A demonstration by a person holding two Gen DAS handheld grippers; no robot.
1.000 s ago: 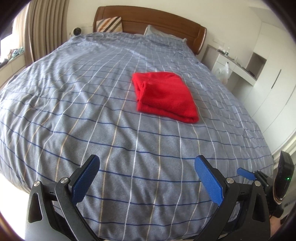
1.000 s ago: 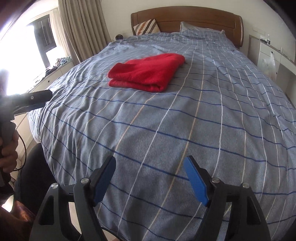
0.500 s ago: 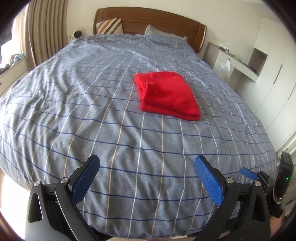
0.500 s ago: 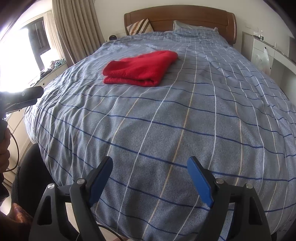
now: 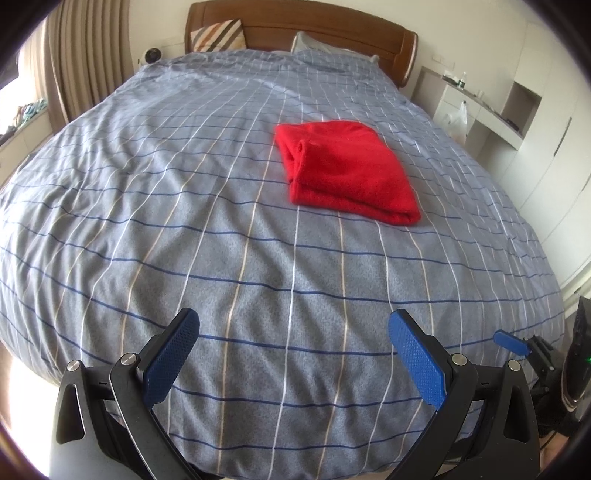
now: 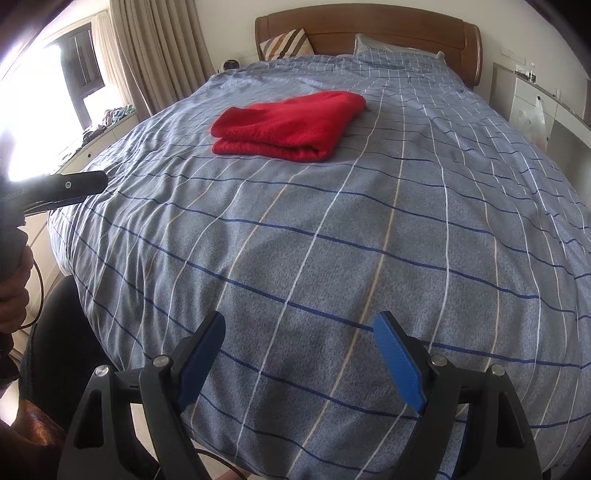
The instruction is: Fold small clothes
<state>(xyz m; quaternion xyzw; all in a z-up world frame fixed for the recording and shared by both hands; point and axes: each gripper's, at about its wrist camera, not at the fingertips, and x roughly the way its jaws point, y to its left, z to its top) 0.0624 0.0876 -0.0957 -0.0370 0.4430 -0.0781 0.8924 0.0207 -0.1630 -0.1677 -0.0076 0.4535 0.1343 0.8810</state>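
The left gripper (image 5: 291, 354) is held low over the near edge of the bed (image 5: 184, 206), looking along the bed toward the headboard (image 5: 306, 27). Its two blue fingers (image 5: 171, 354) are spread wide apart and hold nothing. The right gripper (image 6: 301, 363) is held the same way, low over the near edge, and its blue fingers (image 6: 397, 363) are spread wide too, with nothing between them. In the right view, the other tool shows at the far left side, with a hand (image 6: 14, 280) wrapped around its handle. The red cloth (image 5: 345, 170) lies on the blue checked blanket, in the middle of the bed and well away from both grippers. It is folded into a neat, thick rectangle with soft layers stacked on top of each other. You can see the rounded fold along one side and the stacked edges at the near end (image 6: 284, 123). A striped pillow (image 5: 218, 35) leans on the headboard. Curtains (image 6: 159, 55) hang at the left of the bed.
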